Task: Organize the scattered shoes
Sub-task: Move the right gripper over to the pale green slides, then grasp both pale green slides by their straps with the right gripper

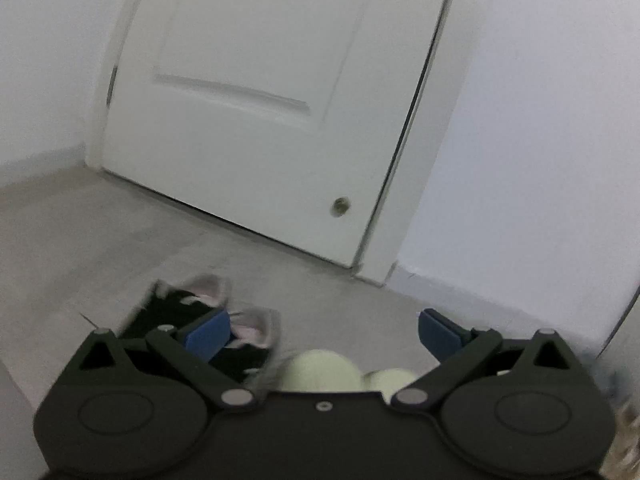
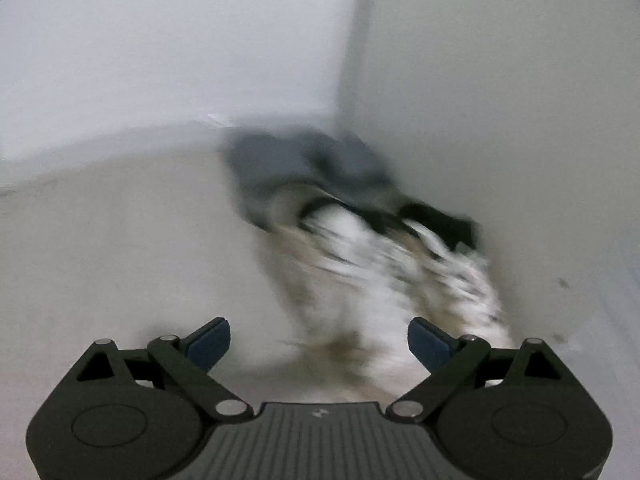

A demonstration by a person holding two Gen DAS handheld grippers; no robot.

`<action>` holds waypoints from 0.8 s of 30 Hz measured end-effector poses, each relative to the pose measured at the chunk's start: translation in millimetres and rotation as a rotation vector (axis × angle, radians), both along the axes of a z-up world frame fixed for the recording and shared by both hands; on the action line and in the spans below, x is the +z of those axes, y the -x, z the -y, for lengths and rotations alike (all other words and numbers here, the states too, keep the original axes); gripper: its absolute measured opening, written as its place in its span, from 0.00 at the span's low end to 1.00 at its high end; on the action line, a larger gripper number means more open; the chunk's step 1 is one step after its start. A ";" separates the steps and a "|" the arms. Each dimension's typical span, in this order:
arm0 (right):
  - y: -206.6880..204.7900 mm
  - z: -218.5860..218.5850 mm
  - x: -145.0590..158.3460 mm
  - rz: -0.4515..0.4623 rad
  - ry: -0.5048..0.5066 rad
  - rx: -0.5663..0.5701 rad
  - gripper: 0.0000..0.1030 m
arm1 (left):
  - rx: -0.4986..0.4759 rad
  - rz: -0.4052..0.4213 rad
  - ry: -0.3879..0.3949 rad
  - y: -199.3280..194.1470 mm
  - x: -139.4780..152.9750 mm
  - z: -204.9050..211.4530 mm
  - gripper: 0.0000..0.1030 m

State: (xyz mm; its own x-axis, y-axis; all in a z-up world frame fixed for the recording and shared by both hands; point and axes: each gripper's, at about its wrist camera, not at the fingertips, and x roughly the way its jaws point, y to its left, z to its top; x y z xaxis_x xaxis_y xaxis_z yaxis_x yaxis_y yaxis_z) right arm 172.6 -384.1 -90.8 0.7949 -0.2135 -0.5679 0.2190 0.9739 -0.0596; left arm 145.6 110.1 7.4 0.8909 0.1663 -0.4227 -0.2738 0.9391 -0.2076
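Both tongs were released and empty, the left gripper (image 1: 324, 332) hovering by black fuzzy pink-eared slippers (image 1: 208, 320), the right gripper (image 2: 319, 340) facing blurred white lace-up sneakers (image 2: 400, 272), seemingly ready to grasp.

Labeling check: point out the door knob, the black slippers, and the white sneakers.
door knob (image 1: 340, 207), left wrist view, centre of knob.
black slippers (image 1: 176, 312), left wrist view, black upper.
white sneakers (image 2: 360, 248), right wrist view, blurred white upper.

Pale grey floor (image 1: 100, 240) under both my claws. Ahead-left of my left claw (image 1: 324, 330): black slippers w/ pink-lined ears (image 1: 208, 300); two pale yellow-green shoe toes (image 1: 324, 370) just below it. Ahead-right of my right claw (image 2: 319, 340): blurred white sneakers (image 2: 400, 272), grey shoes (image 2: 304, 164) beyond.
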 end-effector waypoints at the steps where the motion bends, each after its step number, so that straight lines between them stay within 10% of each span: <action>1: 15.6 -38.1 5.2 0.084 -0.065 0.086 0.92 | 0.006 -0.013 0.021 0.2 -3.0 -5.1 0.99; 7: 28.3 -173.9 -13.3 0.070 -0.327 0.457 0.79 | 0.047 -0.006 0.279 5.7 -20.5 -52.9 0.99; 12: 25.1 -272.1 -51.9 -0.104 -0.189 0.735 0.69 | 0.056 0.017 0.461 10.0 -36.4 -81.7 0.99; 24: 9.4 -317.3 -78.1 -0.181 -0.080 0.854 0.70 | 0.014 0.027 0.437 1.1 -36.9 -74.8 0.99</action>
